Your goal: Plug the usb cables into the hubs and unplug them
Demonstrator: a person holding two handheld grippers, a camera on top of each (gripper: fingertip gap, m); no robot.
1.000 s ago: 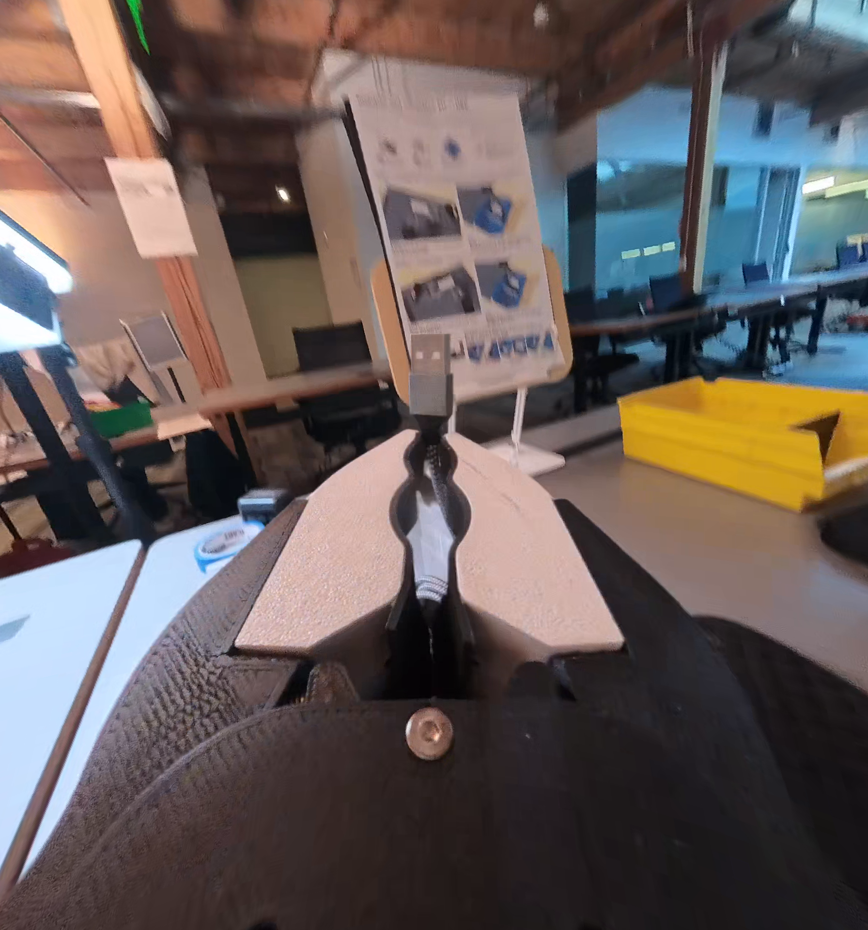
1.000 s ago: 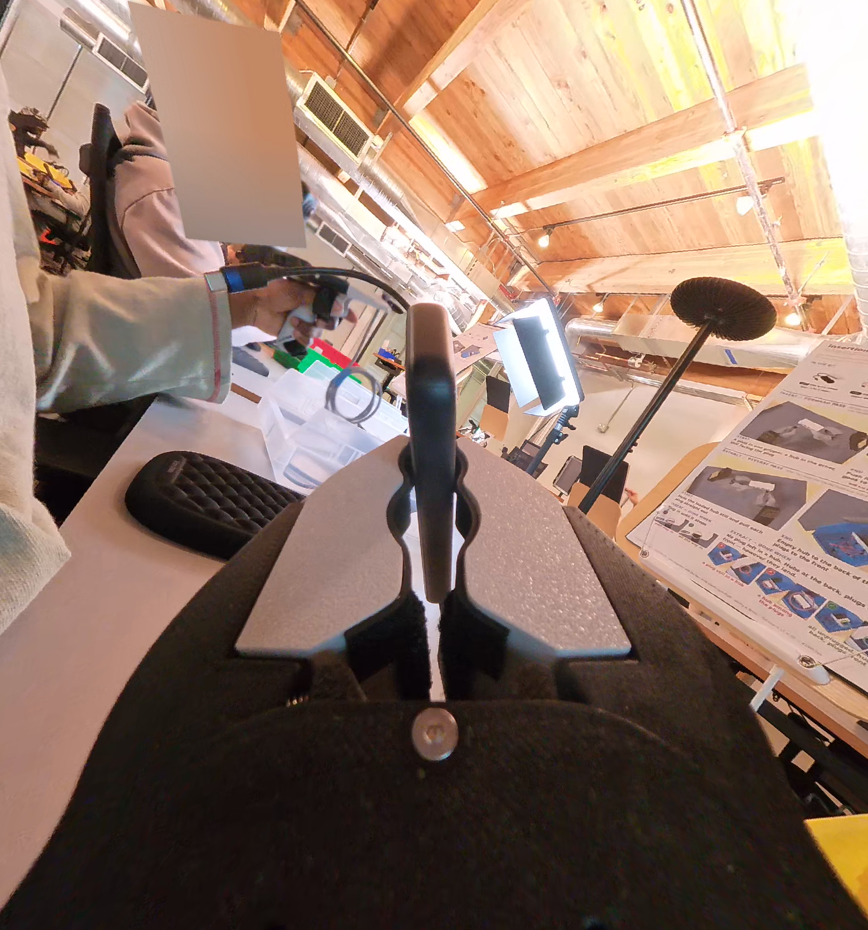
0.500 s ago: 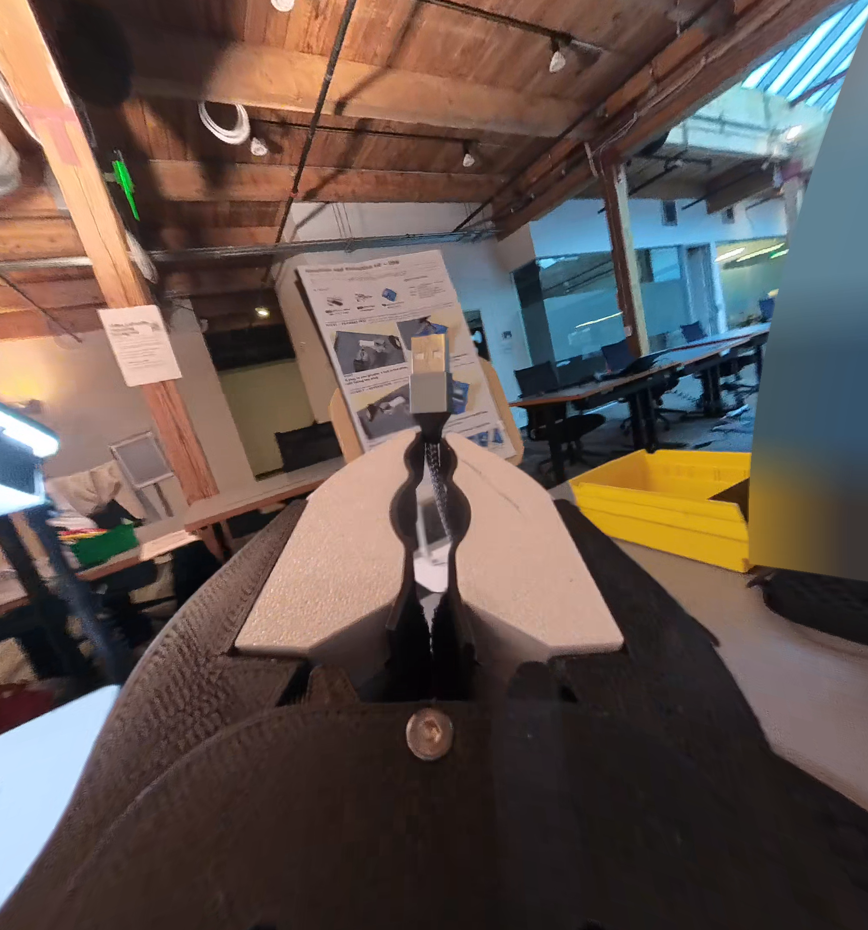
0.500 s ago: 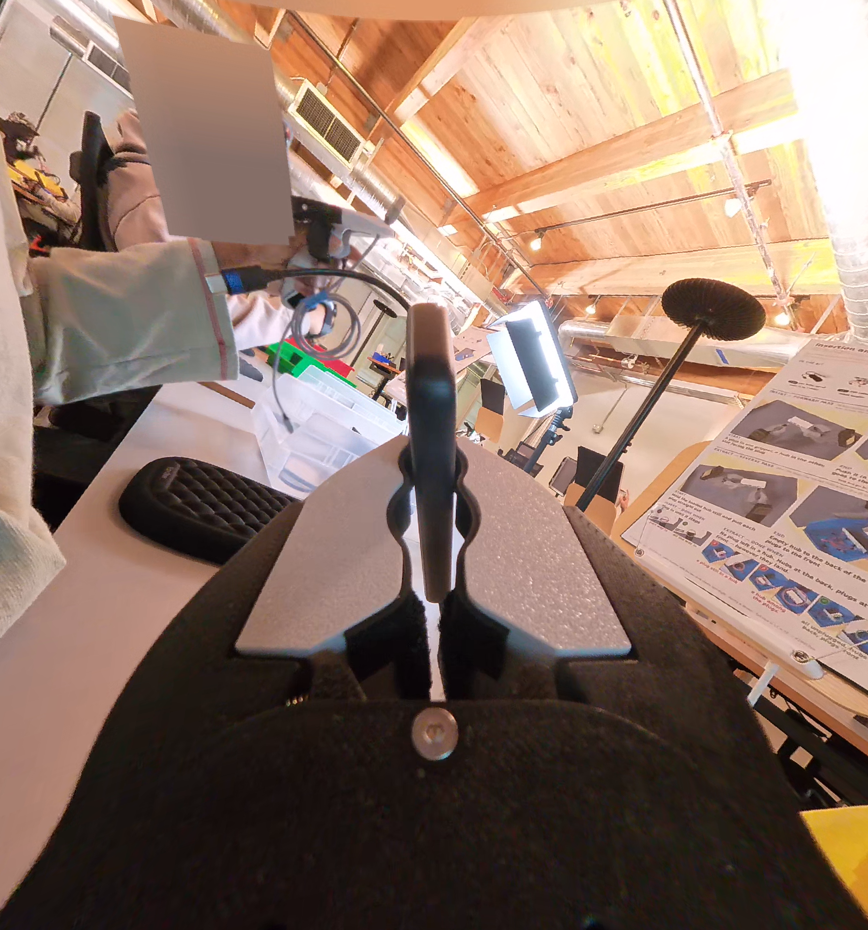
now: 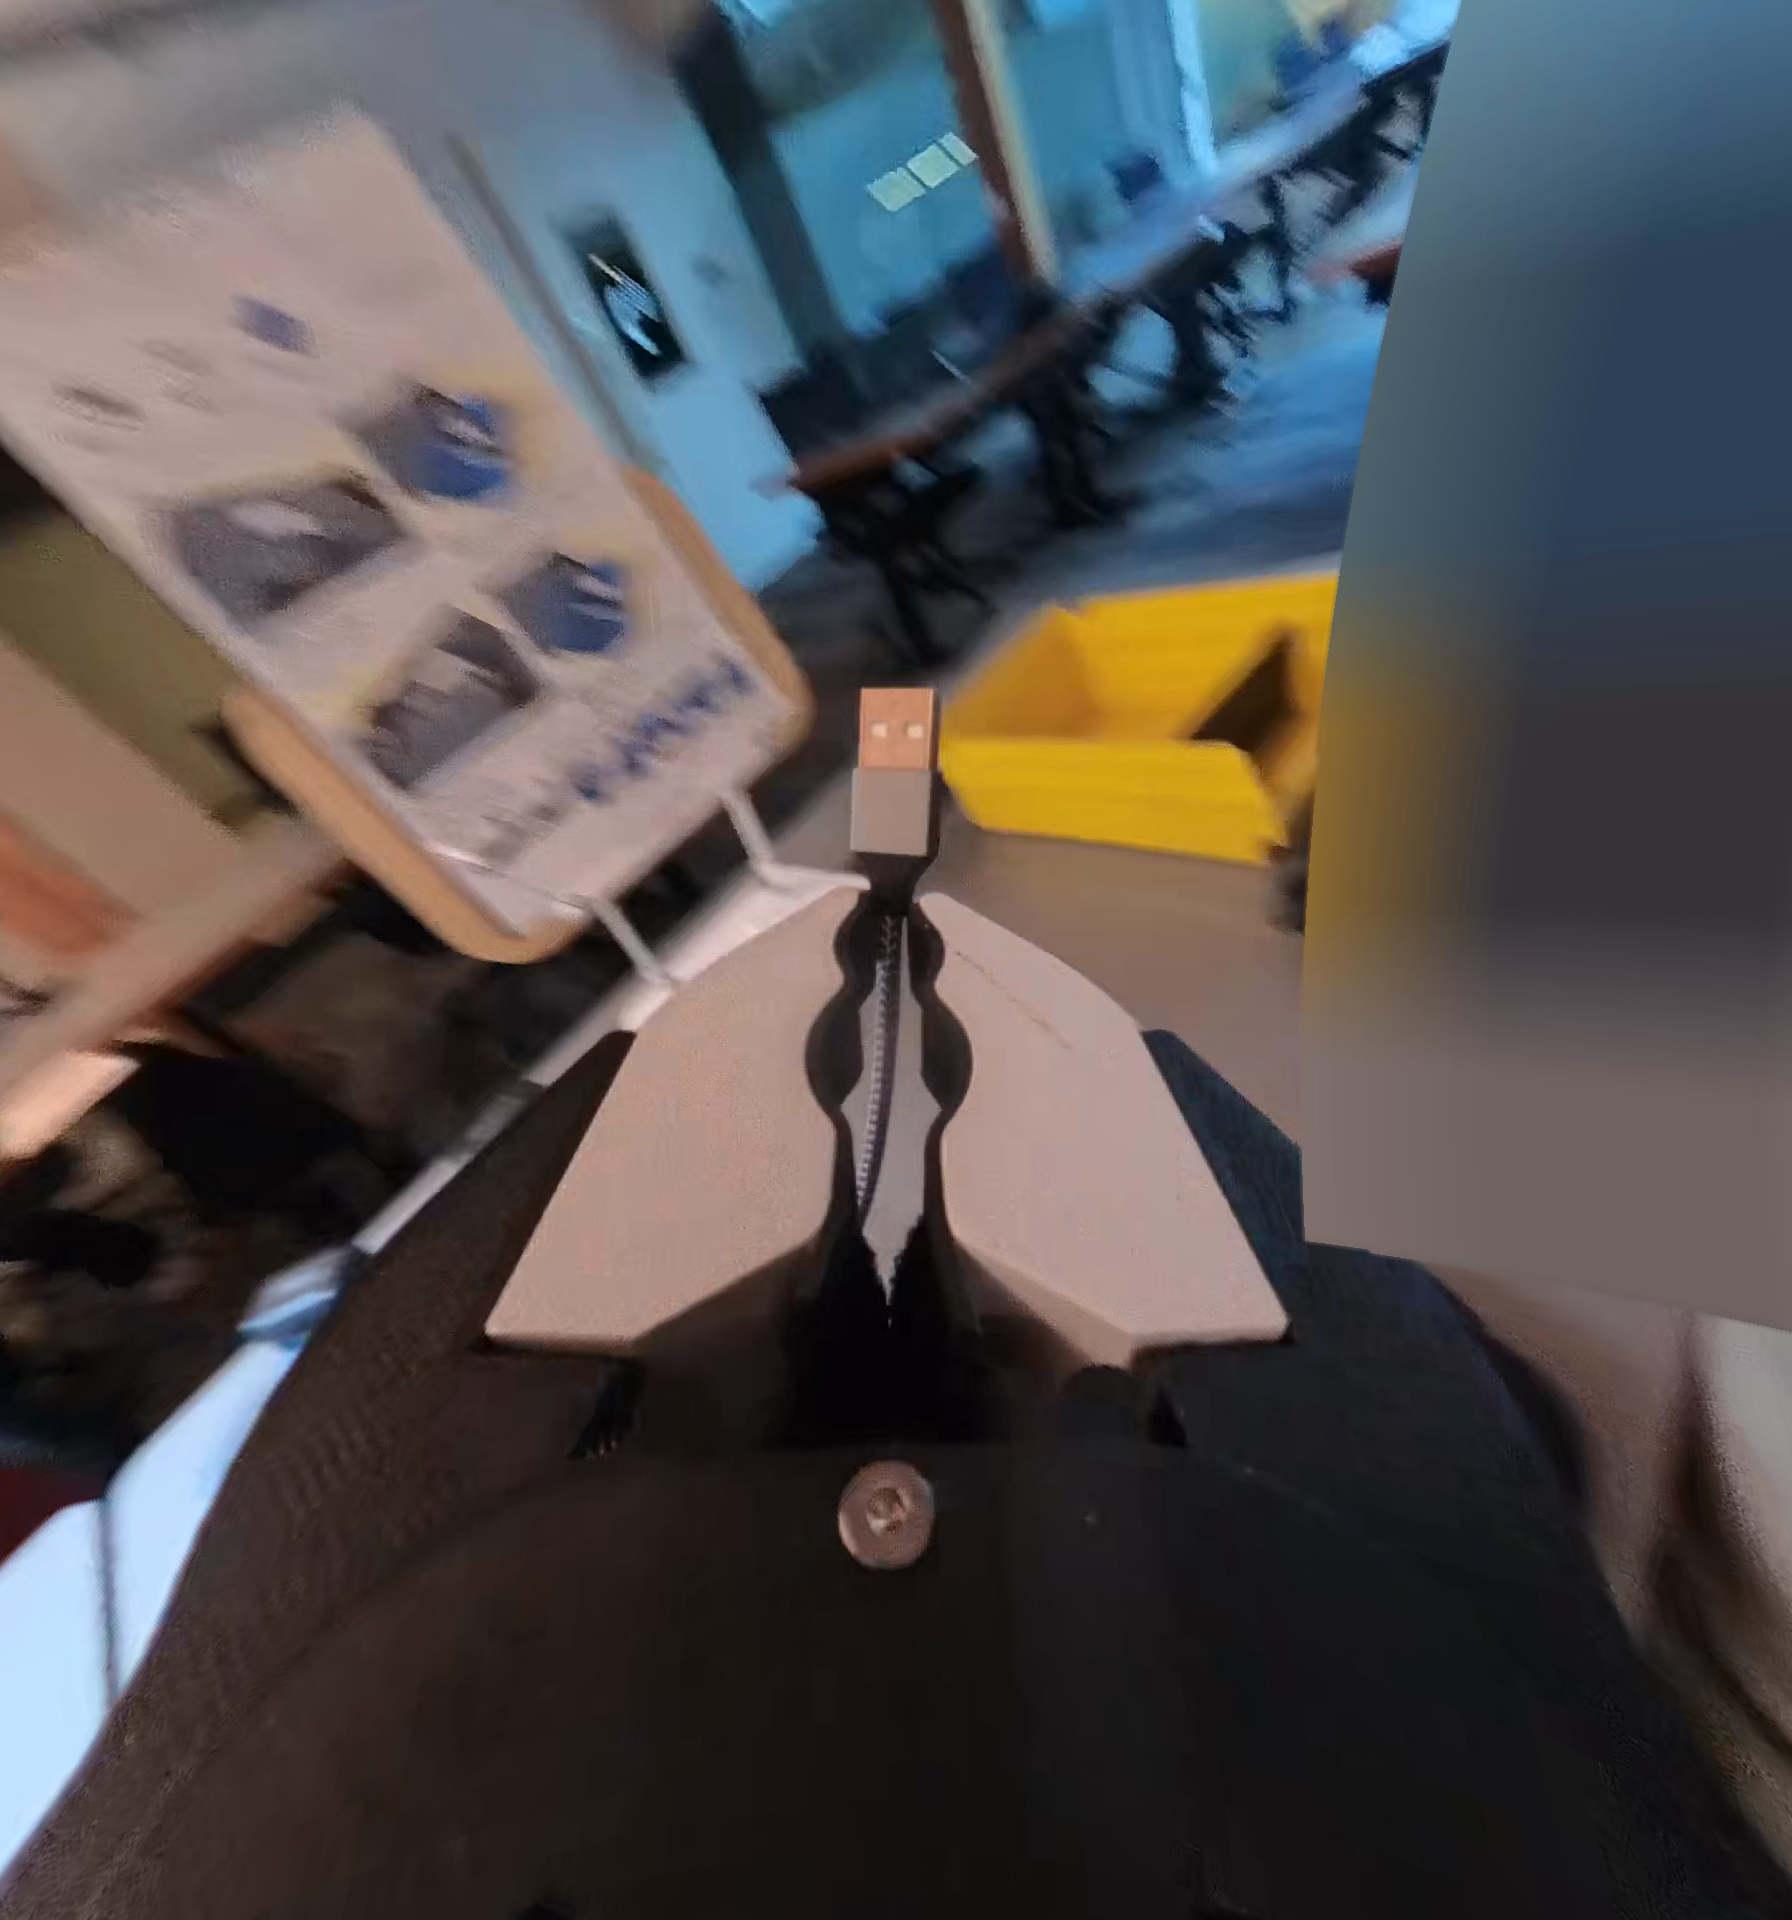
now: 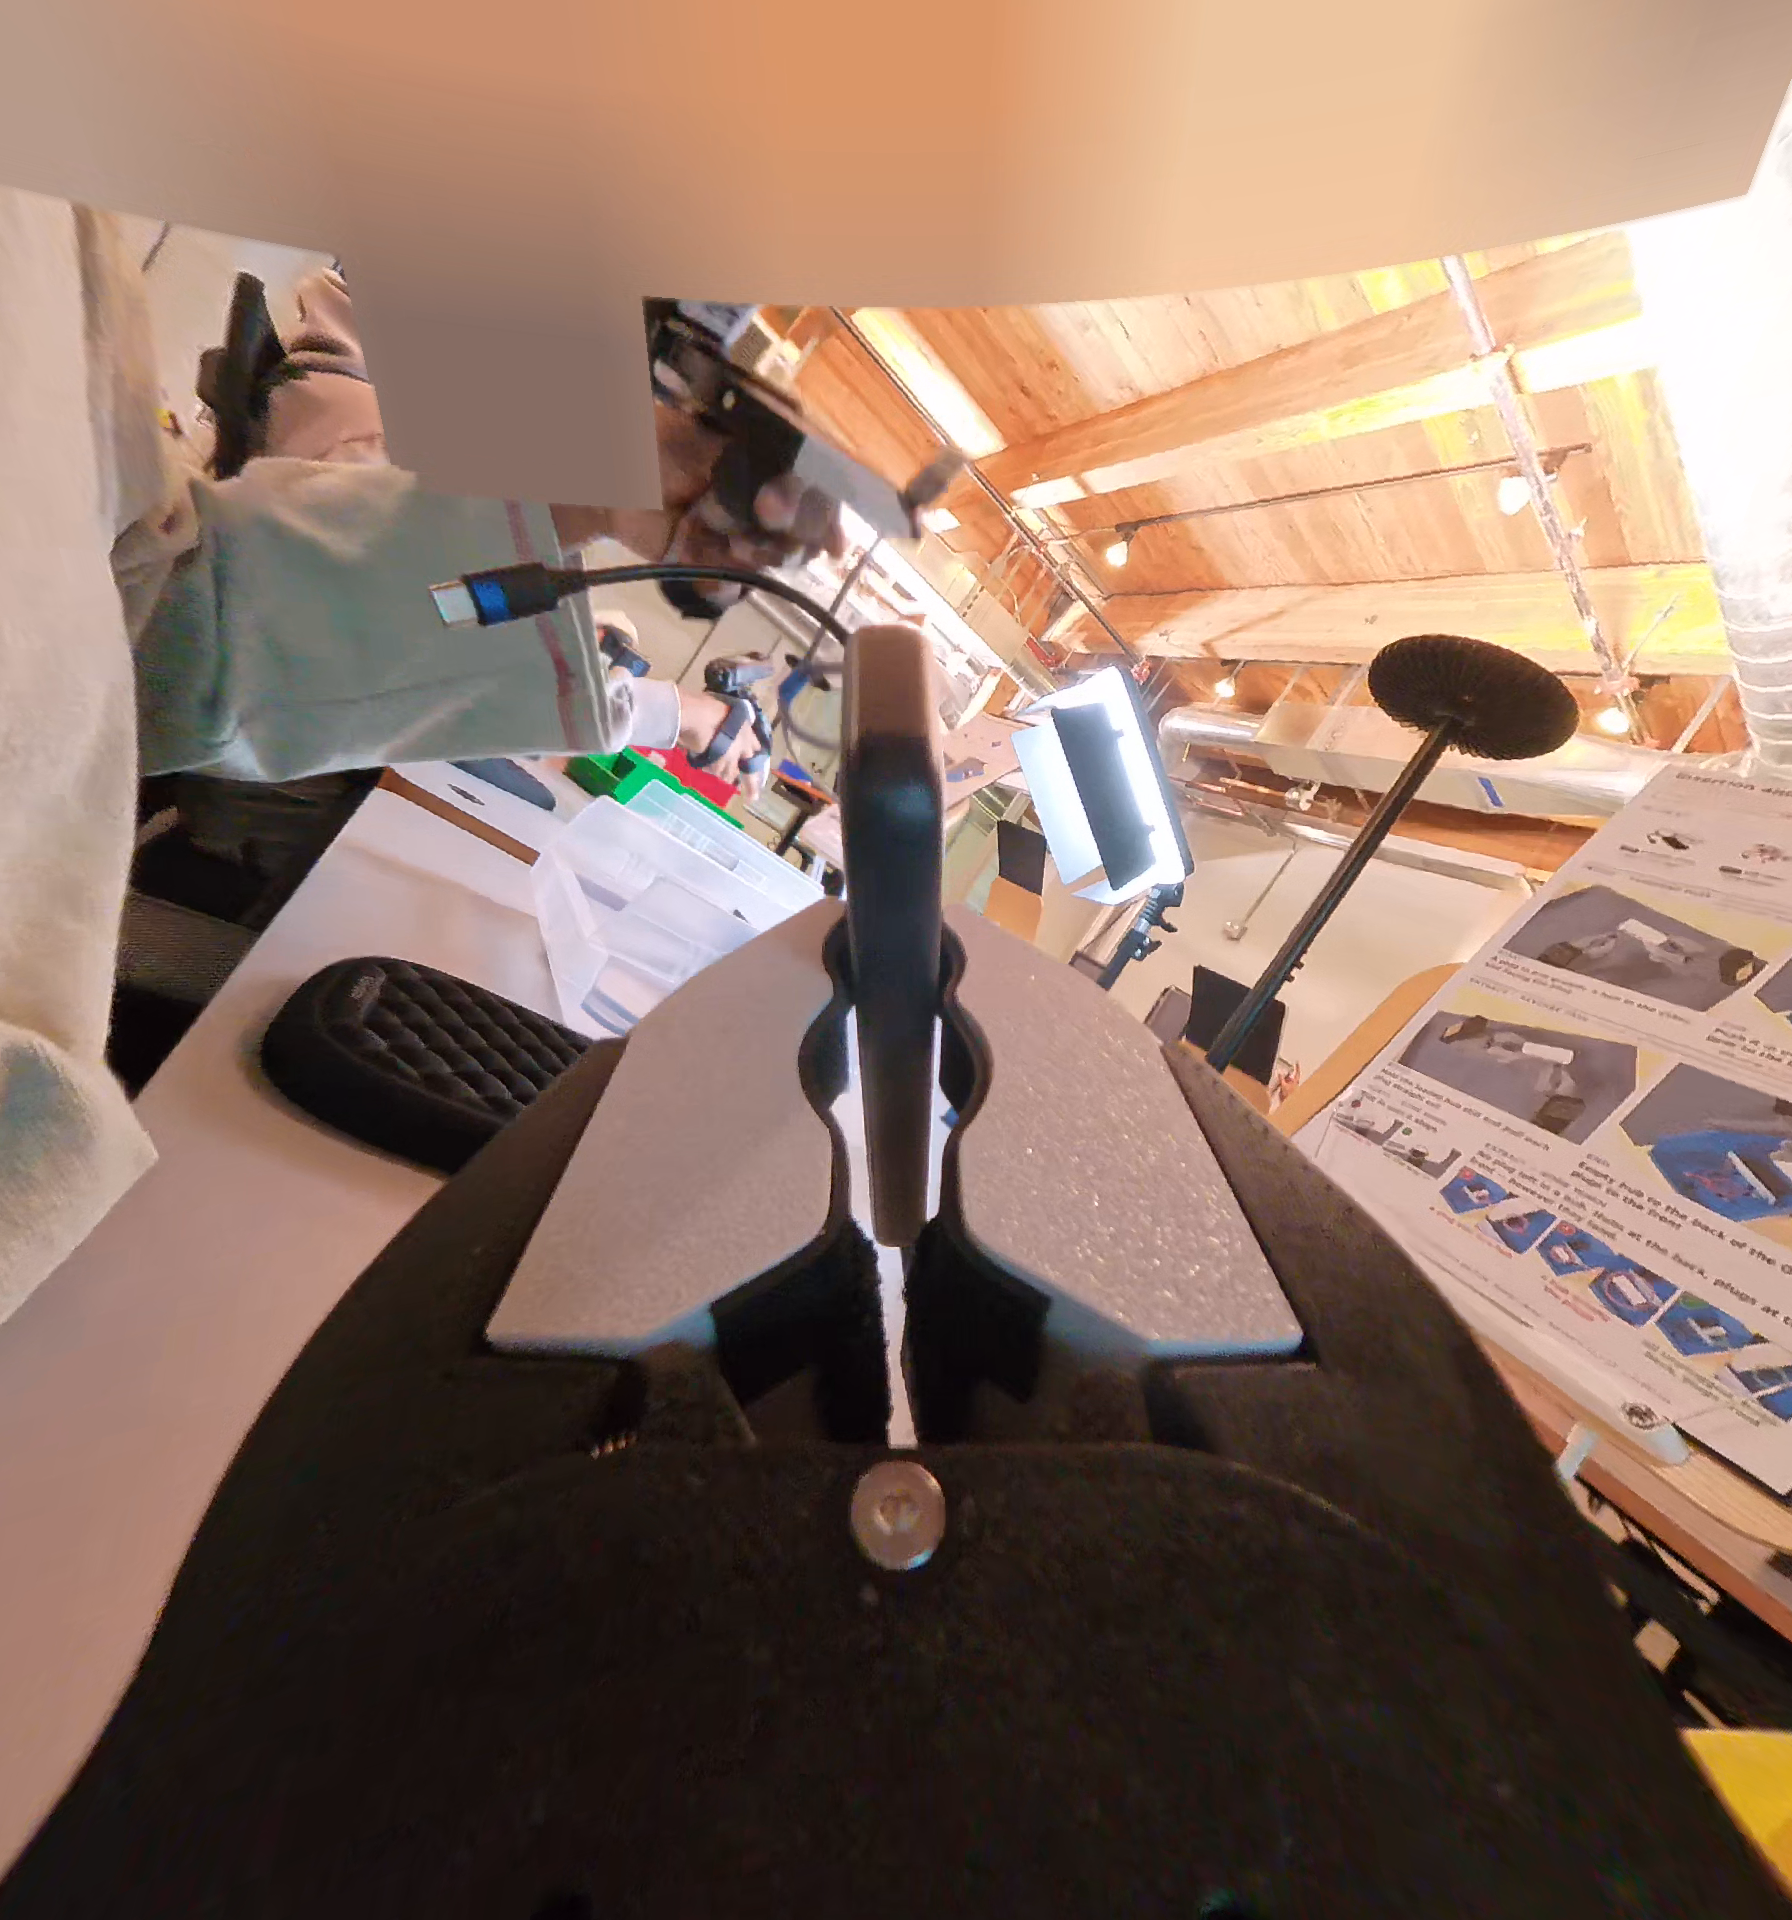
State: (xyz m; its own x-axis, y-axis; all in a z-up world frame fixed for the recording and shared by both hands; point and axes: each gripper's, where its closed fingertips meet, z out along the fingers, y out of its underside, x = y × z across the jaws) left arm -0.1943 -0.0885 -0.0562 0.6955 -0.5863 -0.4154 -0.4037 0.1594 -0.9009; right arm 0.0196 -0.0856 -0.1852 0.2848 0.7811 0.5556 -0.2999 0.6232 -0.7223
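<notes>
Holding a braided usb cable [image 5: 884,1081] just behind its plug, the left gripper [image 5: 890,914] has its two pale fingers closed on the cord, so the grey-sleeved connector [image 5: 894,774] stands upright above the fingertips at the centre of the left wrist view, its metal tip free and pointing away. Behind it, blurred, sit a yellow bin [image 5: 1131,717] at the right and a tilted instruction board [image 5: 352,520] at the left. In the right wrist view the right gripper [image 6: 892,935] is clamped on a dark, slim hub [image 6: 890,883], held edge-on and upright at the frame's centre; the hub's own short lead arcs to the upper left and ends in a blue-banded plug [image 6: 492,601] hanging free. A black wrist rest [image 6: 424,1049] and a clear plastic box [image 6: 663,894] lie on the table [image 6: 61,1507] at the left, and another person's sleeve [image 6: 352,623] crosses behind them. Judging by this, both pieces are picked up and in hand but not joined: the connector is in no port. Bringing the two together, inserting, and then pulling out again all seem to remain.
</notes>
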